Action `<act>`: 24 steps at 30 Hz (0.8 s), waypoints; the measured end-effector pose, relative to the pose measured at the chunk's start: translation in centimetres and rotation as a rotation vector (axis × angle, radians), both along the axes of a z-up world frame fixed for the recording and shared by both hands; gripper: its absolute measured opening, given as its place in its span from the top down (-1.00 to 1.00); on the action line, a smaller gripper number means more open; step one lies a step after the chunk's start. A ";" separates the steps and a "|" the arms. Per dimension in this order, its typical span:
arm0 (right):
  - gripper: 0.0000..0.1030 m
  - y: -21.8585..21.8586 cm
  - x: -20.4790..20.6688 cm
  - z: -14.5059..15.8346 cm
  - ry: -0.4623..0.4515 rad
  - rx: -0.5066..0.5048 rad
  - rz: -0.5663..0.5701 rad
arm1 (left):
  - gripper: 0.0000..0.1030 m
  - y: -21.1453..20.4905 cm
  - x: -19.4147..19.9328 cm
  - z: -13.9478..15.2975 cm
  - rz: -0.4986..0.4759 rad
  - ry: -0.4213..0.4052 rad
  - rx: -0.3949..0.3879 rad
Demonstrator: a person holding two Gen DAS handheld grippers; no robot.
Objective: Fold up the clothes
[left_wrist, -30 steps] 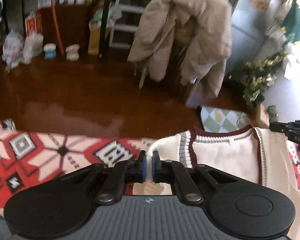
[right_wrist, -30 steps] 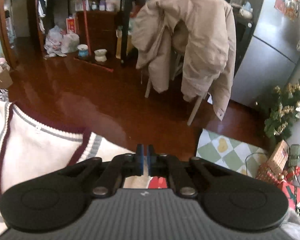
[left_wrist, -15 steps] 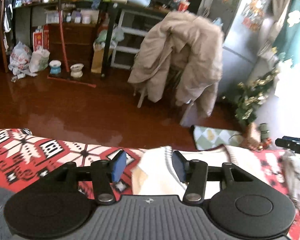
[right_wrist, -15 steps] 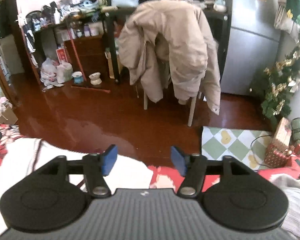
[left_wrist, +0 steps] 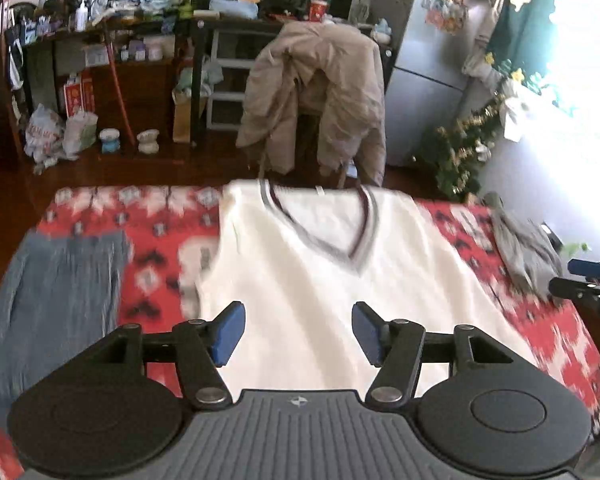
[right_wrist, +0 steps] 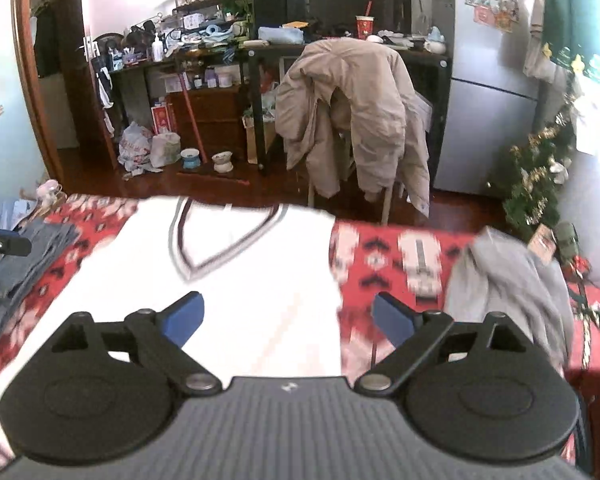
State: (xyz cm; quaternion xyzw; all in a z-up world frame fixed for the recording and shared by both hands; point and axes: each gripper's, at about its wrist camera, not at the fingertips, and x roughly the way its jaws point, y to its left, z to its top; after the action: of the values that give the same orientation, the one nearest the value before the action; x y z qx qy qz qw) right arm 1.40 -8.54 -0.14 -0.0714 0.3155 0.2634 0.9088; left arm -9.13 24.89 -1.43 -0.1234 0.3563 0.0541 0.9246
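A cream knitted V-neck vest with maroon and grey trim (left_wrist: 324, 264) is spread flat on a red and white patterned blanket (left_wrist: 156, 248), neckline at the far edge. The left gripper (left_wrist: 298, 338) is held above the vest's lower part, jaws opening and nothing gripped between the blue pads. The right gripper (right_wrist: 288, 316) is held over the vest's right edge, jaws opening wide and likewise empty. Folded blue denim (left_wrist: 56, 284) lies left of the vest; a crumpled grey garment (right_wrist: 508, 284), blurred and perhaps a sweater, lies right.
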 end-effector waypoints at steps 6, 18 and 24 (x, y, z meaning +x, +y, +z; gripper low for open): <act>-0.56 -2.8 -8.3 -4.2 0.015 -0.019 -0.054 | -0.13 -2.1 -6.4 -3.0 0.059 0.020 -0.058; -0.41 -7.1 -16.4 -8.1 0.059 0.015 -0.153 | -0.11 -2.9 -15.2 -4.6 0.100 -0.036 -0.154; -0.40 -7.5 -17.1 -8.8 0.088 -0.010 -0.160 | -0.11 -3.6 -16.7 -7.4 0.051 0.019 -0.172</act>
State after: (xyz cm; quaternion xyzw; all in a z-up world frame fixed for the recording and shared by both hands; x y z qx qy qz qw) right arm -15.71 -16.06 -8.97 -0.0391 0.3610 0.1912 0.9119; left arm -25.82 21.30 -8.86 -0.2108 0.3652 0.0480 0.9055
